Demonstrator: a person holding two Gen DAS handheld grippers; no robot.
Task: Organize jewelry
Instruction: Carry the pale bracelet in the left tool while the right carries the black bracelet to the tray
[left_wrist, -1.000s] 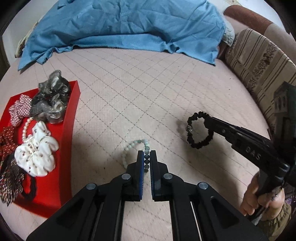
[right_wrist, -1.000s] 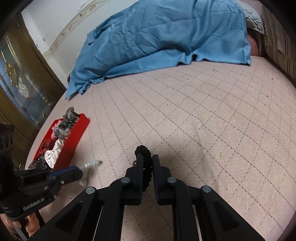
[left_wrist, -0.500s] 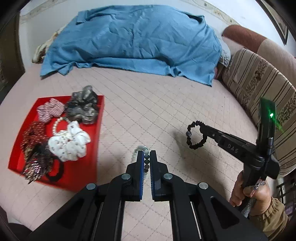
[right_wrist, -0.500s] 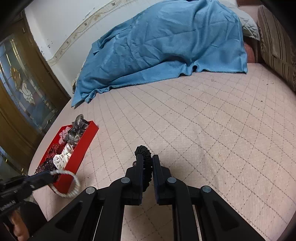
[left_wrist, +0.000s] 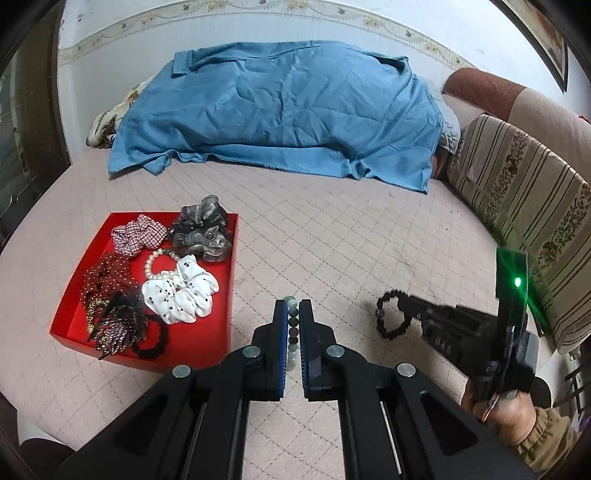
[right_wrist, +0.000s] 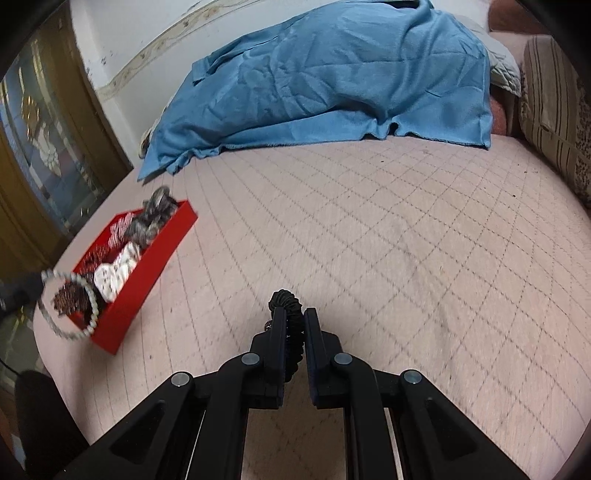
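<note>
A pink quilted bed cover (left_wrist: 332, 236) fills the frame, a blue blanket (left_wrist: 280, 107) heaped at top. Your left gripper (left_wrist: 292, 314) is clamped on a pale bead bracelet (left_wrist: 291, 314), just right of the red tray (left_wrist: 218, 332) of scrunchies at lower left. Your right gripper (right_wrist: 294, 317) pinches a black bead bracelet (right_wrist: 286, 301) at lower centre.

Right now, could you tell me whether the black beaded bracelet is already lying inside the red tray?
No, the black beaded bracelet hangs clamped in the right tool above the quilted cover, well apart from the red tray.
</note>
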